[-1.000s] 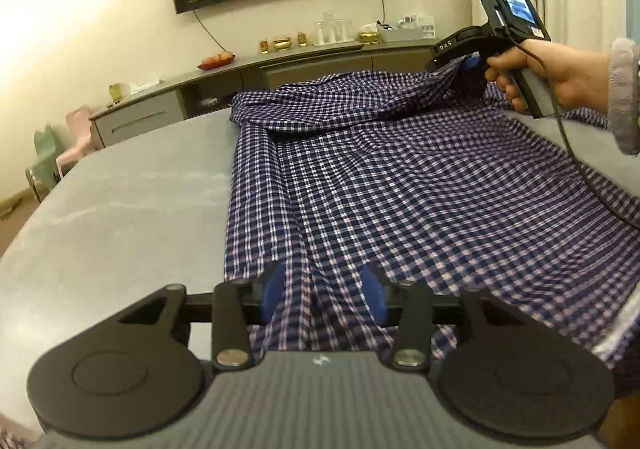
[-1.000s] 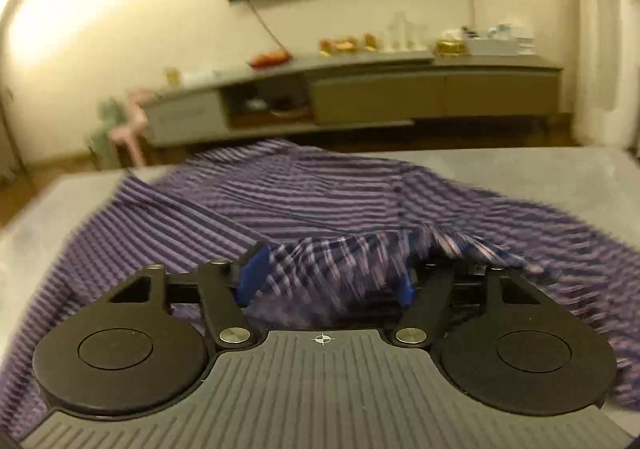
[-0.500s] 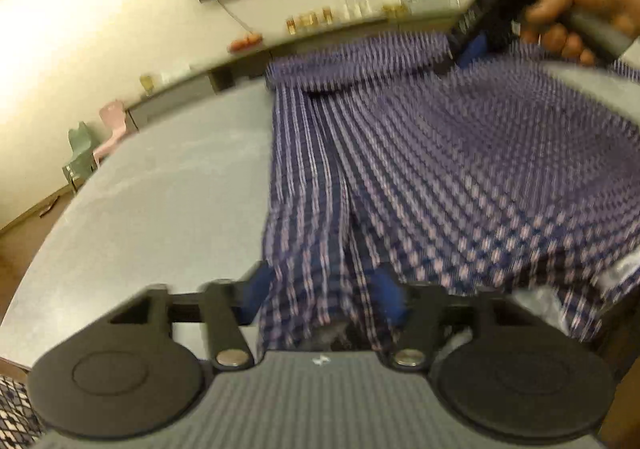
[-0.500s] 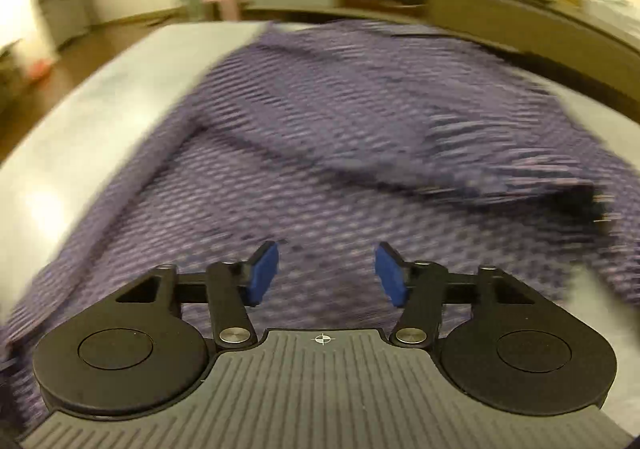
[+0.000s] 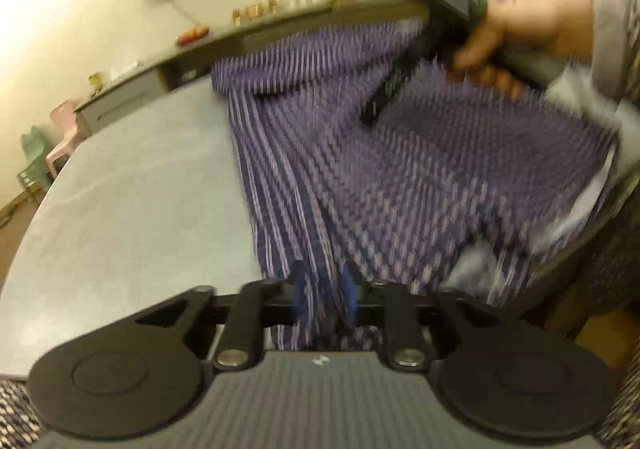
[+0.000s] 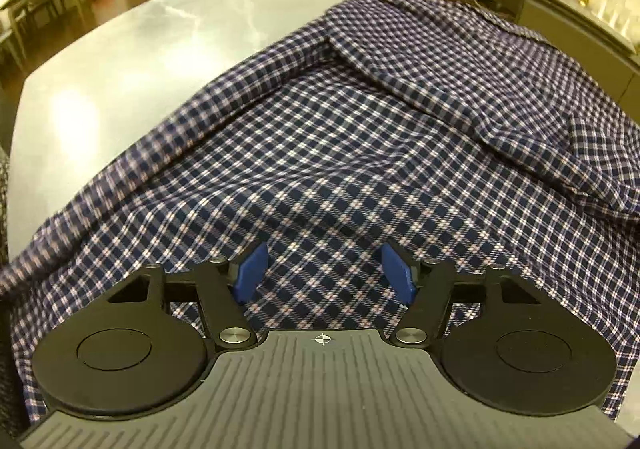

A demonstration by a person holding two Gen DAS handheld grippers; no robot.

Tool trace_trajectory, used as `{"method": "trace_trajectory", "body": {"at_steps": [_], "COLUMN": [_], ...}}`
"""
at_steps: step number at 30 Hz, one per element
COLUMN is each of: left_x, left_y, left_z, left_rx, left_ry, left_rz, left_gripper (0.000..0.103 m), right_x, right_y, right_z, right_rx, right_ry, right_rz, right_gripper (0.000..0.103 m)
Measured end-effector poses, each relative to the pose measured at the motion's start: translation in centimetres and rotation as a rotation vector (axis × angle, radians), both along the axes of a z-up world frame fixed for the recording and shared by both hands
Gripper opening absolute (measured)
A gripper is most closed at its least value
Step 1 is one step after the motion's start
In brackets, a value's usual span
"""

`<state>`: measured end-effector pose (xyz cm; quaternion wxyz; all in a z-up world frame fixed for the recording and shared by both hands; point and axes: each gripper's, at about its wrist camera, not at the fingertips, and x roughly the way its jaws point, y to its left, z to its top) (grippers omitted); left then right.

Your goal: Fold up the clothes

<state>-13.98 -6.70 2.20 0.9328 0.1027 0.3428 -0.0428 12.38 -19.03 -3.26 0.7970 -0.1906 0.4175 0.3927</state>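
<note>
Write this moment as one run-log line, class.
left tool: shut on shirt | right tool: open above shirt | shirt: on table

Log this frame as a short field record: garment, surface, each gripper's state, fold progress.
garment: navy and white checked shirt, spread out, top part folded over
surface: grey marble-look table
left gripper: shut on a bunched shirt edge, view motion-blurred
right gripper: open, hovering over the shirt body, holding nothing
person's hand: holding the right gripper
fold progress: partial, shirt not yet compact
</note>
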Motion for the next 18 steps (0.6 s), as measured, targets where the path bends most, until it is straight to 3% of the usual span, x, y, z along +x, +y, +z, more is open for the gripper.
{"method": "trace_trajectory", "body": {"at_steps": [1, 4, 7, 12, 18], "left_x": [-0.1, 1.9, 5.9, 17.1, 24.0], "left_y": [0.3, 3.5, 6.1, 9.5, 11.1], "left_z": [0.5, 2.0, 1.4, -0.3, -2.3], "left_rx": [-0.019, -0.180, -0.272, -0.397, -0.352], "left_ry": [-0.005, -0.059, -0.046, 0.038, 0.134], "left_rz": [-0.007, 0.032, 0.096, 0.172, 0.165], "left_gripper": [0.040, 0.047, 0.045, 0.038, 0.032], "right_x": [0.3, 1.0, 1.3, -0.1, -1.8], "right_y": [-0.1, -1.2, -2.1, -3.3, -4.9], "right_z": [0.3, 2.0, 3.4, 2.2, 0.8], "right_rx": [0.007, 0.074, 0.163, 0.102, 0.030], "right_ry": [0.007, 0.002, -0.013, -0.015, -0.016], "right_rz": [-0.010, -0.034, -0.055, -0.133, -0.226], "right_gripper": [0.061, 0.061, 0.062, 0.062, 0.067]}}
